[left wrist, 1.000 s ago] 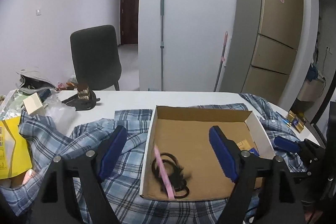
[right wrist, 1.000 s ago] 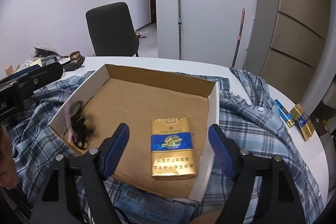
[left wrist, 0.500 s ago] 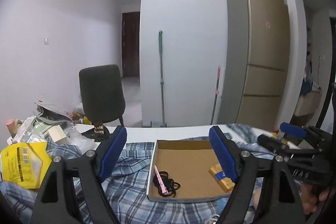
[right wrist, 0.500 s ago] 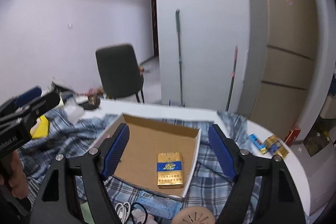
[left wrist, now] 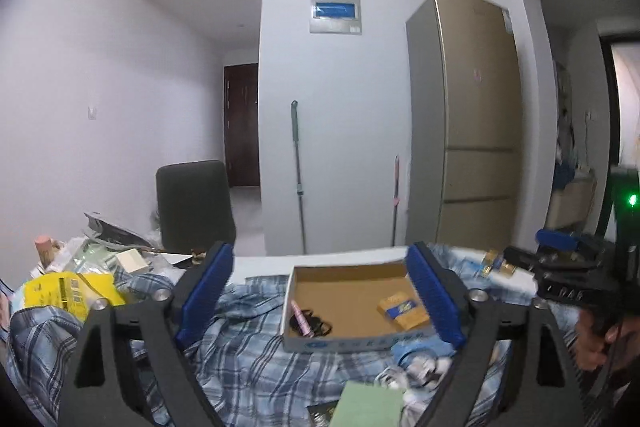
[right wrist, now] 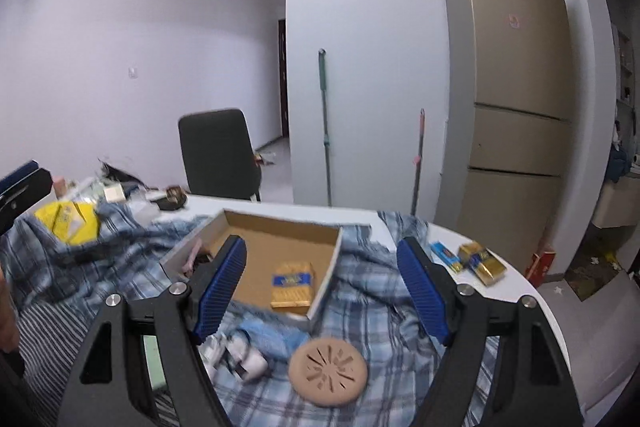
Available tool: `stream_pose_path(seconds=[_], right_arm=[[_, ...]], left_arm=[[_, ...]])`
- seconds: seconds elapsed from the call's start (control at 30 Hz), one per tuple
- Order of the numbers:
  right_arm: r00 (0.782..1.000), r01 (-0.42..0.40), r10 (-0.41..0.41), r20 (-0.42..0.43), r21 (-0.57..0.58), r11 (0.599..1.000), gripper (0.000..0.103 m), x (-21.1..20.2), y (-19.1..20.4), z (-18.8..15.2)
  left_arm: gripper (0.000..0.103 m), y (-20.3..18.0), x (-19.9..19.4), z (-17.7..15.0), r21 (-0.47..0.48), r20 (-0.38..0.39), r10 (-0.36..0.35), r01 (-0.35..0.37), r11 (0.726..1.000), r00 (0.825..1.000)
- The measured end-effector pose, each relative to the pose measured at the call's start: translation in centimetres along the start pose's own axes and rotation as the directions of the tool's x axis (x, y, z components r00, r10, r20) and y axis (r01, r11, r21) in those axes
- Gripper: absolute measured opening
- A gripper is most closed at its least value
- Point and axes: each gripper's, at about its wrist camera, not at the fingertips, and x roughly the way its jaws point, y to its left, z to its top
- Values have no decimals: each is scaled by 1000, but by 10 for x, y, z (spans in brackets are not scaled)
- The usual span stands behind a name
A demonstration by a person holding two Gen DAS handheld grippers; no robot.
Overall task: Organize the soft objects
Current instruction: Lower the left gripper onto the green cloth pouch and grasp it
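A shallow cardboard box (left wrist: pixel 348 269) (right wrist: pixel 280 227) lies on a blue plaid shirt (left wrist: pixel 248 355) (right wrist: pixel 368 311) spread over the white table. In the box are black hair ties with a pink clip (left wrist: pixel 306 323) and a gold-and-blue pack (left wrist: pixel 402 313) (right wrist: pixel 292 285). My left gripper (left wrist: pixel 320 297) is open and empty, held back from the box. My right gripper (right wrist: pixel 324 287) is open and empty, also held back above the near cloth; it shows at the right of the left wrist view (left wrist: pixel 560 259).
A tan round disc (right wrist: pixel 328 371), white earbud-like items (right wrist: pixel 236 351) and a blue cloth (right wrist: pixel 276 337) lie near the front. A yellow packet (left wrist: pixel 68 293) and clutter are at left. Gold packs (right wrist: pixel 480 261) sit at the table's right edge. A dark chair (right wrist: pixel 218 155) stands behind.
Both grippers have pulled back and up from the box, so it looks smaller and farther. Both stay open and empty. More of the near table now shows.
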Motion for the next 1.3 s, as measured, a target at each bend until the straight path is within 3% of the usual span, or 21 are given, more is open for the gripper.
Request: stream_pose_path(seconds=[0.03, 0.23, 0.3, 0.47, 0.63, 0.77, 0.83, 0.9, 1.23, 1.3], right_arm=[[1000, 2, -2, -7, -3, 1000, 77, 2, -2, -5], [999, 31, -31, -39, 10, 999, 78, 4, -13, -25], [999, 18, -17, -27, 20, 1000, 84, 4, -15, -32], [998, 13, -15, -68, -29, 999, 85, 19, -12, -45], [996, -26, 25, -88, -9, 1000, 85, 20, -15, -47], [994, -42, 40, -101, -11, 999, 85, 25, -14, -49], [993, -51, 50, -108, -13, 999, 85, 26, -14, -50], [992, -66, 64, -113, -14, 998, 85, 27, -14, -51], [989, -80, 77, -124, -21, 997, 85, 29, -11, -53], [989, -82, 79, -126, -22, 996, 85, 29, -11, -54]], left_arm=[[103, -1, 1, -6, 9, -10, -2, 2, 1000, 1000], [103, -6, 20, -42, 31, -108, -28, 32, 999, 994], [103, -7, 29, -52, 26, -157, -53, 57, 998, 986], [103, -17, 50, -73, 56, -267, -98, 117, 991, 959], [100, -25, 67, -89, 47, -382, -147, 178, 983, 912], [94, -29, 83, -100, 17, -480, -217, 257, 966, 850], [94, -31, 87, -104, 10, -510, -226, 268, 963, 830], [87, -34, 91, -109, 16, -542, -223, 276, 961, 810], [83, -50, 104, -129, 83, -638, -172, 289, 954, 751], [77, -51, 108, -132, 81, -656, -172, 295, 952, 735]])
